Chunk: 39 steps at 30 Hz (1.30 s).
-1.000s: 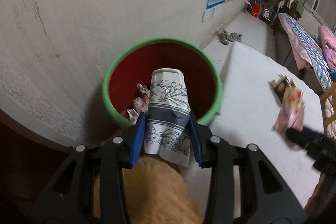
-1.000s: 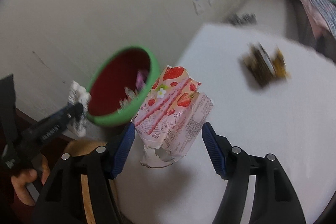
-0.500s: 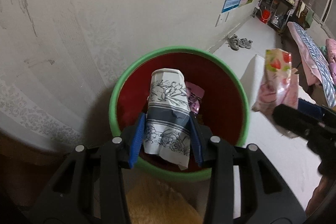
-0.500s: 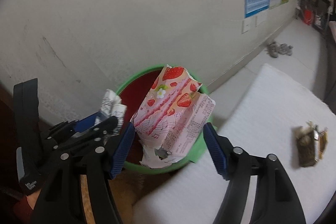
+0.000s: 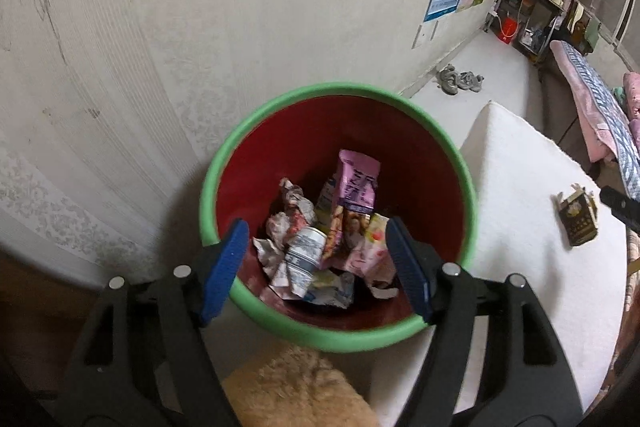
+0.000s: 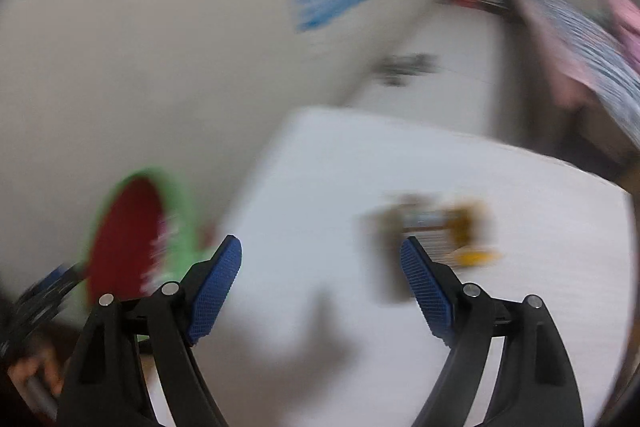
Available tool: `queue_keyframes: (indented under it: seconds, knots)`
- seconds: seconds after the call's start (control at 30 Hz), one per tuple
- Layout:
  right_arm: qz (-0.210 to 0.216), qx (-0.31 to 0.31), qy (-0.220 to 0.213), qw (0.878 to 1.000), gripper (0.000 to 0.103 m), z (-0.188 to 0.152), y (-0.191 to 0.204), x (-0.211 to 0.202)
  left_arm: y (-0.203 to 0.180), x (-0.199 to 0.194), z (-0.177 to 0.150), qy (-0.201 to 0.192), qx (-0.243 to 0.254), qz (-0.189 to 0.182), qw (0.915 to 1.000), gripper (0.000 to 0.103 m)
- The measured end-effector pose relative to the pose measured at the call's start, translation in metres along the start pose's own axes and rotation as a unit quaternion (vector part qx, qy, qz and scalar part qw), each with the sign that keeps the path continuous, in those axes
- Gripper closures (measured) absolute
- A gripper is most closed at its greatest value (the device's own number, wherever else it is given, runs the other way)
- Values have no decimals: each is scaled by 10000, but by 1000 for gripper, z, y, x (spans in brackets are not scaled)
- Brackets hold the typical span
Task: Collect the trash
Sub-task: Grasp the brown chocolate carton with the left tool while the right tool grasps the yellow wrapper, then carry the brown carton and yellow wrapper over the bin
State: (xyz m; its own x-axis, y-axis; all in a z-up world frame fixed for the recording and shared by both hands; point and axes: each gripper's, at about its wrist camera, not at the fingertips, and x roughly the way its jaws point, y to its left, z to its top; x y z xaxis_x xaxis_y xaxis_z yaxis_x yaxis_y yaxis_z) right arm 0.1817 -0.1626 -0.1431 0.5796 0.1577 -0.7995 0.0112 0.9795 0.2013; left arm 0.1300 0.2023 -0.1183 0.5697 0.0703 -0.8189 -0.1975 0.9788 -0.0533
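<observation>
A red bin with a green rim [image 5: 248,131] stands by the wall and holds several wrappers. The flowered paper cup [image 5: 306,255] lies among them, beside a pink strawberry wrapper [image 5: 366,253]. My left gripper [image 5: 318,263] hangs over the bin with its jaws opening and nothing between them. My right gripper [image 6: 320,277] is over the white table [image 6: 540,267] in a blurred view, jaws opening and empty. A dark brown and yellow wrapper [image 6: 436,227] lies on the table just beyond its right finger; it shows in the left wrist view as the brown wrapper [image 5: 576,219].
The bin [image 6: 132,239] sits left of the right gripper. A tan furry cushion [image 5: 296,391] lies below the bin. A pair of shoes [image 5: 460,83] rests on the floor by the wall. A bed with pink covers [image 5: 592,99] stands far right.
The left gripper let go of the flowered cup, which now lies in the bin. The right gripper dropped the strawberry wrapper into the bin and swung right, over the table.
</observation>
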Motion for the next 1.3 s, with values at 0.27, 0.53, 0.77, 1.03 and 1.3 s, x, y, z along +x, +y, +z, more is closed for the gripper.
queue_keyframes:
  seconds: [0.27, 0.53, 0.77, 1.03, 1.3]
  knots:
    - [-323, 1273, 730, 9886, 43, 12, -114, 49, -66, -7, -12, 219, 334, -433, 9983, 35]
    - [333, 1325, 778, 9876, 61, -12, -122, 69, -157, -9, -22, 437, 960, -1089, 9884, 35]
    - [248, 1510, 229, 9880, 61, -64, -144, -11, -239, 5, -15, 512, 1372, -1457, 9784, 35]
    - [48, 1419, 238, 9896, 61, -140, -147, -70, -323, 57, -4, 733, 1423, -1304, 9785, 32]
    - [287, 1362, 368, 9896, 61, -165, -140, -78, -338, 64, -20, 923, 1755, -1206, 9727, 83]
